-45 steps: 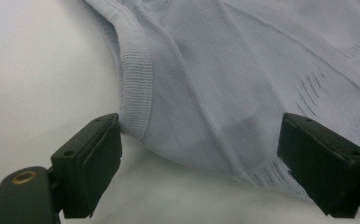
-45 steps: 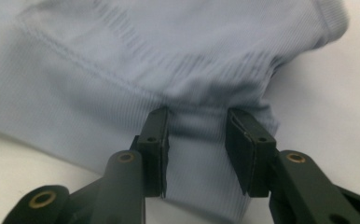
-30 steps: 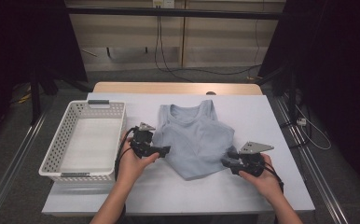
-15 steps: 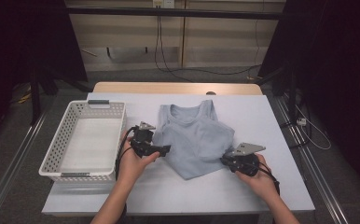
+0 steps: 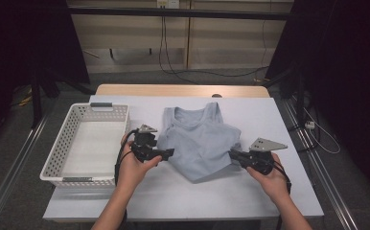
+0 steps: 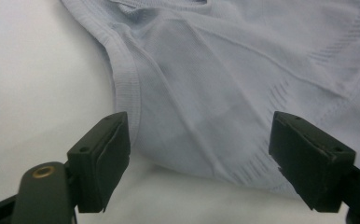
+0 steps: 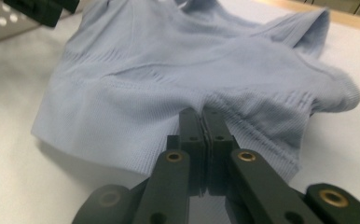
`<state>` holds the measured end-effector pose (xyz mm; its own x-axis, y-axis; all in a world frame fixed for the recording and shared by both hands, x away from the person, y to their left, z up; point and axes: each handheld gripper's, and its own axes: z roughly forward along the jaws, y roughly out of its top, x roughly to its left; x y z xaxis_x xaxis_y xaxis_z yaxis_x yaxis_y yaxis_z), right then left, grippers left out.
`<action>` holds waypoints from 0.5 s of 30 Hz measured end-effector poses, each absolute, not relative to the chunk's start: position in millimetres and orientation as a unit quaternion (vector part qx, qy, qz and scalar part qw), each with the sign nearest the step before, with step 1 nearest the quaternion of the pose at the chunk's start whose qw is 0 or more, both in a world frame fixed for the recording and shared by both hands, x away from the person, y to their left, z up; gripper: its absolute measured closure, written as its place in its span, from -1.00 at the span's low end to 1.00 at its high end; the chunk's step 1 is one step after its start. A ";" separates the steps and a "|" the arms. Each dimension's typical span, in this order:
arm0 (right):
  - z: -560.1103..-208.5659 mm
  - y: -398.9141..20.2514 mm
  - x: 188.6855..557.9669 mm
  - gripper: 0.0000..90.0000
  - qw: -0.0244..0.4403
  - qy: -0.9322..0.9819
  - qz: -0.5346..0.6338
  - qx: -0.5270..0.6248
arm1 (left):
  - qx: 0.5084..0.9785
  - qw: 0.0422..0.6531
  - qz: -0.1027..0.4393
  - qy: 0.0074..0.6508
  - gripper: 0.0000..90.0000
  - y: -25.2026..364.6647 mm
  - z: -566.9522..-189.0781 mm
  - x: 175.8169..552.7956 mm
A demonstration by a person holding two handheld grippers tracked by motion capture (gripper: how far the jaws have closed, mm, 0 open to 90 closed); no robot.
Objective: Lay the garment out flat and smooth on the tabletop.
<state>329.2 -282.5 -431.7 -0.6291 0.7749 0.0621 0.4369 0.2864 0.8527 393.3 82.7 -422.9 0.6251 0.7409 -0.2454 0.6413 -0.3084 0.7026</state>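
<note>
— Tank top (image 5: 200, 141), pale blue, lies flat just right of the white basket (image 5: 61, 153). Where do the grippers stand?

— Right gripper (image 7: 202, 116) has just been closing and now pinches the hem on the garment's far side from the basket. Left gripper (image 6: 197, 154) has narrowed a little, but its pads clear the cloth; the edge nearest the basket lies between them, ungripped.

— So what makes the fold go well?

— I'd say bite only one layer on the left, matching the right grip's depth, then raise both together so the fabric stays taut and doesn't bunch.
</note>
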 end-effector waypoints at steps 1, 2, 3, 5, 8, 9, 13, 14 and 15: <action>-431.5 -282.8 330.1 0.98 0.184 0.779 0.457 0.389 | 0.807 0.401 0.060 0.430 -0.51 82.9 -423.9 392.7; -432.7 -283.0 331.5 0.98 0.183 0.779 0.455 0.390 | 0.807 0.400 0.059 0.431 -0.47 83.1 -425.2 392.1; -433.1 -282.8 331.8 0.98 0.181 0.779 0.456 0.390 | 0.809 0.397 0.053 0.431 -0.35 83.2 -426.5 391.3; -433.3 -282.4 331.6 0.98 0.180 0.778 0.458 0.391 | 0.811 0.397 0.040 0.429 -0.22 82.4 -429.9 389.4; -434.6 -280.5 330.9 0.98 0.184 0.782 0.451 0.388 | 0.816 0.391 0.035 0.423 -0.09 77.0 -439.1 388.4; -434.6 -280.5 330.9 0.98 0.184 0.782 0.451 0.388 | 0.816 0.391 0.035 0.423 -0.08 77.0 -439.1 388.4; -437.1 -279.8 331.0 0.98 0.183 0.782 0.449 0.391 | 0.823 0.381 0.042 0.420 0.12 75.0 -443.7 389.3; -437.3 -279.5 331.0 0.98 0.184 0.782 0.449 0.391 | 0.821 0.381 0.043 0.422 0.18 74.6 -444.2 389.2; -437.4 -279.3 331.0 0.98 0.184 0.783 0.448 0.390 | 0.821 0.381 0.040 0.424 0.27 73.8 -445.3 389.2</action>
<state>331.0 -279.3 -437.4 -0.6275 0.7762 0.0611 0.4455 0.2936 0.8457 389.2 73.8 -445.3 0.6372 0.7267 -0.2568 0.6650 -0.3500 0.6597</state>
